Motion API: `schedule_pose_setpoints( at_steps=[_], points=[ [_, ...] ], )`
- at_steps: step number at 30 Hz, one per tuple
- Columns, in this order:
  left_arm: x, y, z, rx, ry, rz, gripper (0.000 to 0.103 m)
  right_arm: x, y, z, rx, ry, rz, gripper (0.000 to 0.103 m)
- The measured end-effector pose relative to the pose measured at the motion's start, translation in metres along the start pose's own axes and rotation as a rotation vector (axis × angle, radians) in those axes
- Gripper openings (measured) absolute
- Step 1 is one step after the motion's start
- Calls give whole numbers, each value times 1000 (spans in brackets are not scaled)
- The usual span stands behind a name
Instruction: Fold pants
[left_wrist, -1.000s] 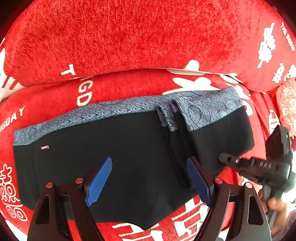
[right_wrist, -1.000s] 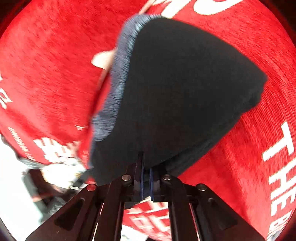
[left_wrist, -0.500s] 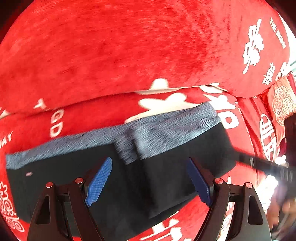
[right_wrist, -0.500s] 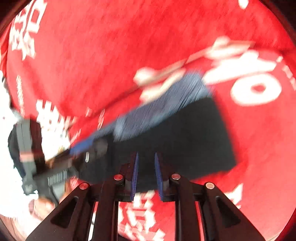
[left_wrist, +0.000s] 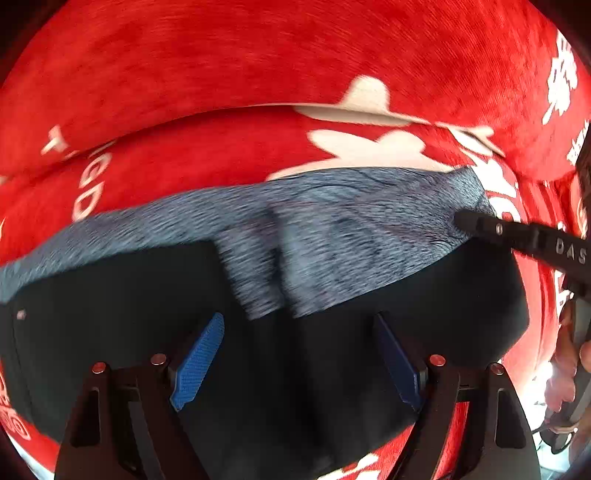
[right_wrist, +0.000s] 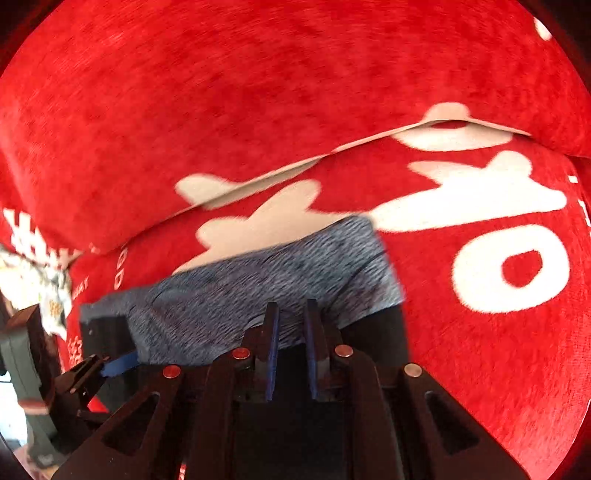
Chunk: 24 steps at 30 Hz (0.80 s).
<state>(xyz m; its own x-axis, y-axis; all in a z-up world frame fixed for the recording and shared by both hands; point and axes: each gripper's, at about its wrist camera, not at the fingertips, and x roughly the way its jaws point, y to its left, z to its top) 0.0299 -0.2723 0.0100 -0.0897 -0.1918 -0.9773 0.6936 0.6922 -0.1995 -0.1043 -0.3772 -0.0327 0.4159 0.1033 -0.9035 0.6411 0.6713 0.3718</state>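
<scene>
Black pants (left_wrist: 110, 306) with a grey heathered waistband (left_wrist: 332, 229) lie folded on a red sofa seat. My left gripper (left_wrist: 299, 354) is open wide, low over the black fabric, holding nothing. My right gripper (right_wrist: 291, 325) has its jaws a narrow gap apart, over the waistband's right end (right_wrist: 295, 273); it holds nothing. In the left wrist view the right gripper (left_wrist: 517, 236) reaches in from the right, its tip at the waistband's right end. In the right wrist view the left gripper (right_wrist: 107, 350) shows at the lower left.
The red sofa cover with white lettering fills both views: the seat (right_wrist: 498, 295) and the backrest (left_wrist: 258, 55) behind the pants. A person's hand (left_wrist: 565, 369) shows at the right edge of the left wrist view.
My right gripper has let go of the black fabric, opened a little and moved up to the waistband's right end. My left gripper has come closer to the pants, still open.
</scene>
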Motion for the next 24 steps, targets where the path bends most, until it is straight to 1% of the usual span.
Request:
schedule_pose_setpoints(
  at_steps=[2, 3, 4, 6, 7, 8, 10, 11, 12, 13, 14, 15, 18, 21, 24],
  points=[
    [-14, 12, -4, -21, -25, 17, 84, 5, 11, -3, 6, 67, 93, 15],
    [-19, 17, -6, -29, -35, 23, 84, 5, 20, -6, -6, 86, 126, 15],
    [-27, 24, -9, -42, -49, 36, 84, 5, 33, -8, -36, 92, 141, 17],
    [-33, 35, -13, -57, -61, 67, 84, 6, 59, -11, -92, 90, 144, 38],
    [-37, 42, -16, -67, -65, 84, 84, 6, 73, -12, -118, 83, 137, 55],
    [-40, 47, -18, -75, -67, 91, 84, 9, 85, -11, -146, 77, 128, 57],
    [-45, 58, -23, -91, -71, 112, 84, 21, 113, -12, -207, 96, 94, 57],
    [-46, 61, -25, -95, -72, 121, 84, 24, 119, -16, -225, 108, 69, 52],
    [-46, 63, -27, -98, -73, 128, 84, 34, 129, -18, -249, 126, -5, 44],
    [-47, 68, -30, -107, -73, 135, 84, 40, 132, -20, -261, 137, -57, 10],
    [-48, 74, -32, -116, -71, 137, 84, 48, 134, -22, -258, 150, -92, 0],
    [-49, 78, -35, -125, -68, 137, 84, 53, 132, -24, -233, 154, -99, 0],
    [-52, 89, -44, -153, -69, 132, 84, 53, 128, -25, -169, 144, -78, 0],
    [-54, 94, -52, -171, -66, 127, 84, 42, 124, -26, -188, 165, -26, 0],
    [-57, 98, -58, -185, -56, 124, 84, 44, 133, -33, -192, 223, 73, 0]
  ],
)
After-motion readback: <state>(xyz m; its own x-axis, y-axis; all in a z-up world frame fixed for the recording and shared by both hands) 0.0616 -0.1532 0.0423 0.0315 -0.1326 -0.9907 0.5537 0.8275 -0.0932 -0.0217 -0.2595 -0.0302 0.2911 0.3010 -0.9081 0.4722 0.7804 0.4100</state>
